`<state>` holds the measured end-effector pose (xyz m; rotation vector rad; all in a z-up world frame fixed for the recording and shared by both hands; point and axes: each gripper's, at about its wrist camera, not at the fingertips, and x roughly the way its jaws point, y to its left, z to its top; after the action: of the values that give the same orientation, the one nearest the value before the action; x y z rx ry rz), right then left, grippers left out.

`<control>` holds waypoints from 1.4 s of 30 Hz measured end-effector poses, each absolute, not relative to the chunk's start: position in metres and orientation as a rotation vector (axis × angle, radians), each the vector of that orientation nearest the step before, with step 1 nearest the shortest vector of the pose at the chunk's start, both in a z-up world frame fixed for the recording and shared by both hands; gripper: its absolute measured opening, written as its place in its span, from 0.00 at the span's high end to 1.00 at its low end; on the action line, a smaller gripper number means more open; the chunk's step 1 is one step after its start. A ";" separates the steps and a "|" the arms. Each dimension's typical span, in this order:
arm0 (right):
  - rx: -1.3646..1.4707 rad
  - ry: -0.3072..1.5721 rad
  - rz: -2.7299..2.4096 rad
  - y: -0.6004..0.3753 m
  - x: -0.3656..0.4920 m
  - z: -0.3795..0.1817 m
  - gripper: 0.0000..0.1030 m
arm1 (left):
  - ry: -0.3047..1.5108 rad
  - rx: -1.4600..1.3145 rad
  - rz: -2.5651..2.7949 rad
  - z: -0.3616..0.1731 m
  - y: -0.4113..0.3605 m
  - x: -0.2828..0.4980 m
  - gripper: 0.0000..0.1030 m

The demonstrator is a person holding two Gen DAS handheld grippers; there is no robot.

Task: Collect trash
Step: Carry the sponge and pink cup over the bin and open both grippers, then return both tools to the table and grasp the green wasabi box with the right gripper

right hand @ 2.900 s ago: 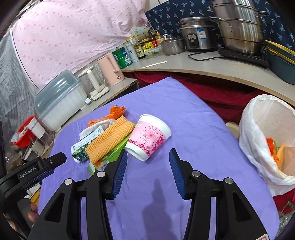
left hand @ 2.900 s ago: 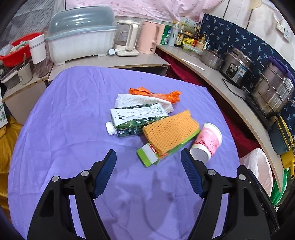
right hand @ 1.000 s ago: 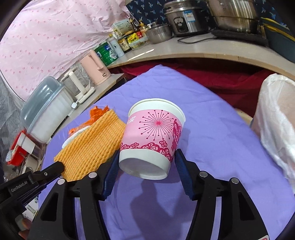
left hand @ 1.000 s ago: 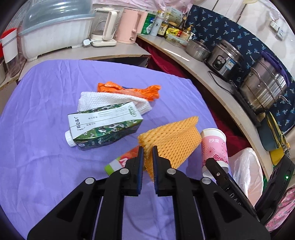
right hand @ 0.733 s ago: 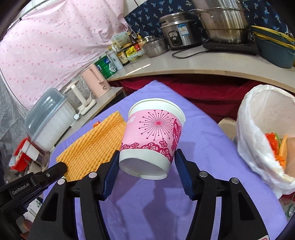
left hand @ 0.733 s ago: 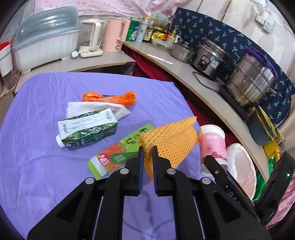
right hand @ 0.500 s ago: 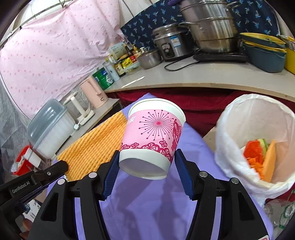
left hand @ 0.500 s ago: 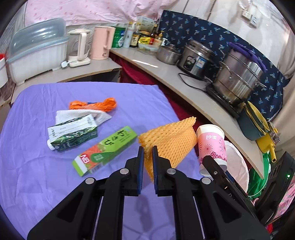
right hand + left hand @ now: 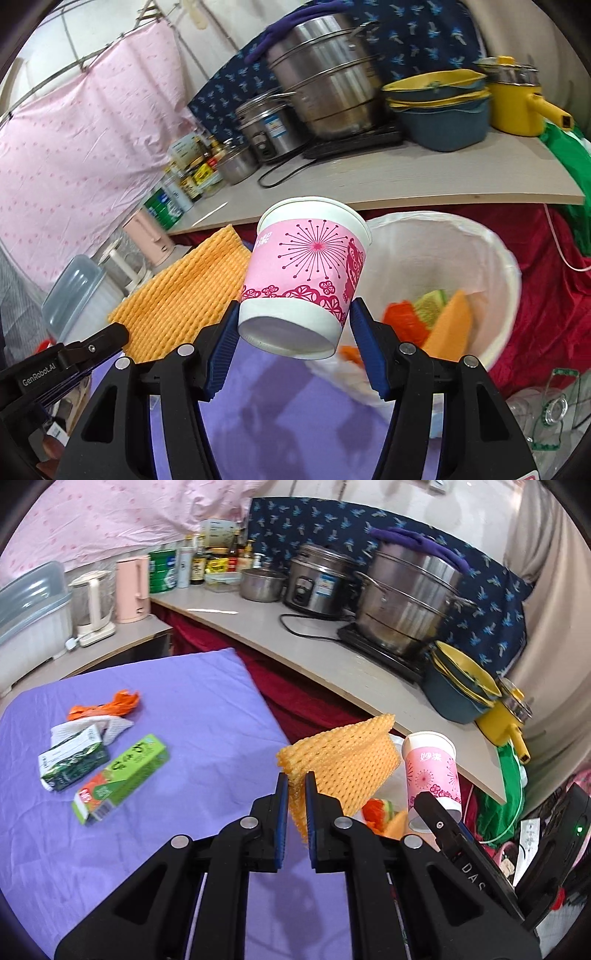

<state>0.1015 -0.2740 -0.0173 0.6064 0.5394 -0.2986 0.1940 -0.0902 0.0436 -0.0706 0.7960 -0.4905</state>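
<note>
The mouth of the white bin bag (image 9: 495,258) was left open from above — only scraps (image 9: 439,314) lay inside. Its far side was hemmed by the counter edge (image 9: 461,199); bare purple cloth (image 9: 207,716) was left between the green carton (image 9: 122,775) and the bag.

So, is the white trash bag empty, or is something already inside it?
Not empty. The white trash bag is open at the top, and orange, red and green scraps lie inside. How deep they go cannot be told.

Glossy, probably paper cup (image 9: 306,269)
</note>
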 end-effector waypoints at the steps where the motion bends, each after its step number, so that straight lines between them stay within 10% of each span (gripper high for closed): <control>1: 0.613 0.538 -0.311 -0.282 0.096 -0.019 0.44 | 0.796 -0.061 -0.502 0.043 -0.099 0.191 0.92; 22: 0.682 0.583 -0.418 -0.361 0.068 -0.061 0.44 | 0.840 0.076 -0.580 0.008 -0.217 0.192 0.89; 30: 0.673 0.613 -0.403 -0.358 0.090 -0.067 0.37 | 0.813 0.095 -0.553 0.001 -0.224 0.201 0.45; 42: 0.644 0.597 -0.389 -0.341 0.092 -0.052 0.37 | 0.813 0.050 -0.511 0.008 -0.200 0.207 0.35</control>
<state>0.0915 -0.3407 -0.0516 0.6442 0.5969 -0.3888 0.2071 -0.1996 0.0077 0.0498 0.8128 -0.5106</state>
